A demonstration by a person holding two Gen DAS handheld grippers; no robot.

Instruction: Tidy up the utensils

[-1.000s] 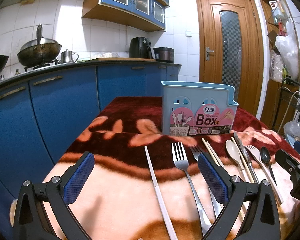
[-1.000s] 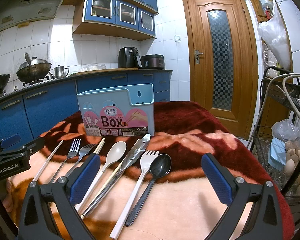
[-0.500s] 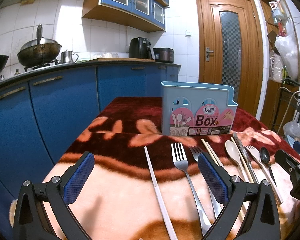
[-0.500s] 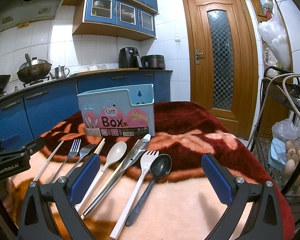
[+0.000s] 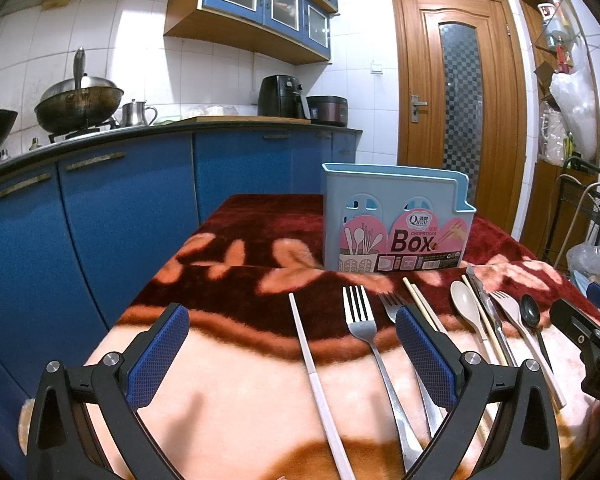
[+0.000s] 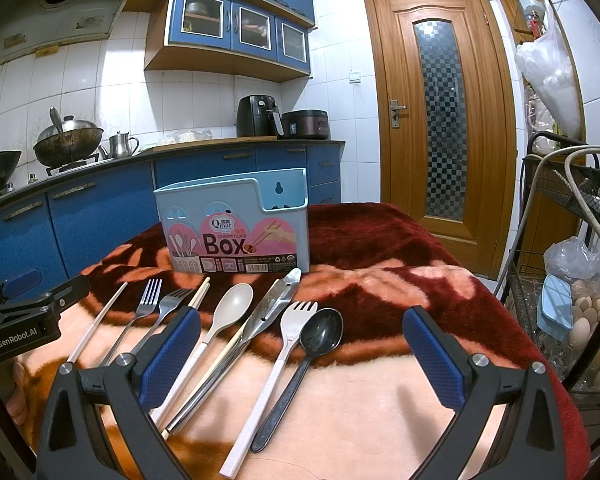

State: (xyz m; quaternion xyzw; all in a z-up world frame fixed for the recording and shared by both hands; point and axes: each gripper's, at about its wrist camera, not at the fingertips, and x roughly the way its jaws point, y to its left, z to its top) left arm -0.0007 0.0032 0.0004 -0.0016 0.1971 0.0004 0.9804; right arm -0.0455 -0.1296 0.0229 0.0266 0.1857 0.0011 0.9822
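Both sets of jaws stand wide apart and hold nothing: the left gripper (image 5: 292, 354) and right gripper (image 6: 300, 356) hover over the near edge of the blanket-covered table (image 6: 440, 292). The blue utensil box (image 6: 236, 228) stands upright toward the far edge. Between it and the jaws the utensils lie in a row, long axes running near to far. The black spoon (image 6: 320, 334) and beige fork (image 6: 290, 330) lie between the right fingers, so that arm is nearer; a metal fork (image 5: 360, 320) lies between the left ones. Handle ends are cut off.

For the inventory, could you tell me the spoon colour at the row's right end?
Black plastic spoon; right wrist view.
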